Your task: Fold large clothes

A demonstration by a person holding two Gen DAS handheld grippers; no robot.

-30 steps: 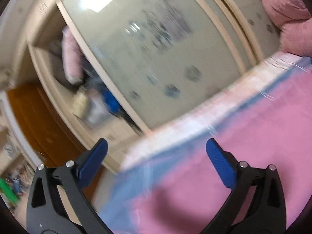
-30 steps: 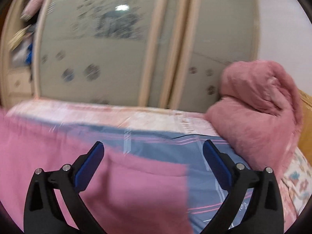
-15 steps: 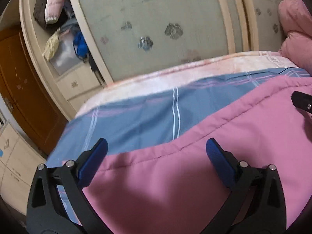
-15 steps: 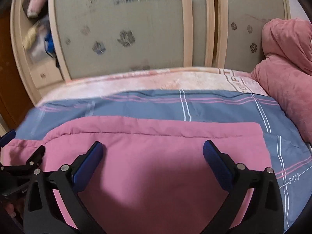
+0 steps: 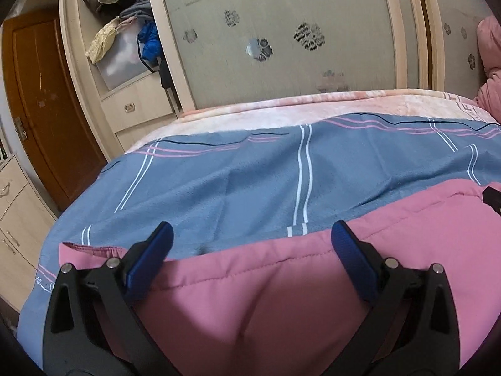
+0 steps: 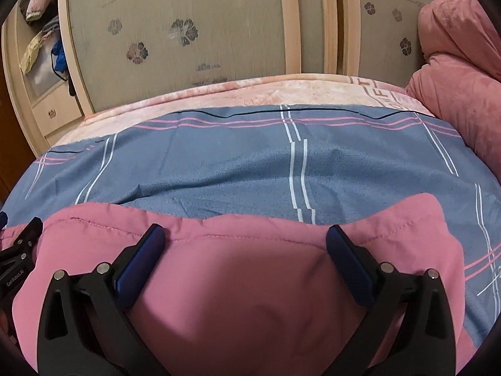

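Observation:
A large pink padded garment (image 5: 281,307) lies flat on the blue plaid bed cover (image 5: 250,188); its stitched far edge runs across both views, and it also shows in the right wrist view (image 6: 250,297). My left gripper (image 5: 250,250) is open and empty, hovering over the garment's left part near that edge. My right gripper (image 6: 244,250) is open and empty over the garment's right part. The left gripper's body (image 6: 18,260) shows at the left edge of the right wrist view. The garment's near part is hidden under the grippers.
A pale pink blanket (image 6: 250,91) lies beyond the blue cover (image 6: 250,163). A wardrobe with frosted sliding doors (image 5: 297,40) stands behind the bed, its left bay (image 5: 125,31) open with clothes. A bundled pink quilt (image 6: 454,94) sits at right. A wooden door (image 5: 40,103) stands at left.
Both grippers swung down and levelled over the bed. The pink garment now sits lower in both views, with more blue cover showing beyond its edge. Both jaws stayed open.

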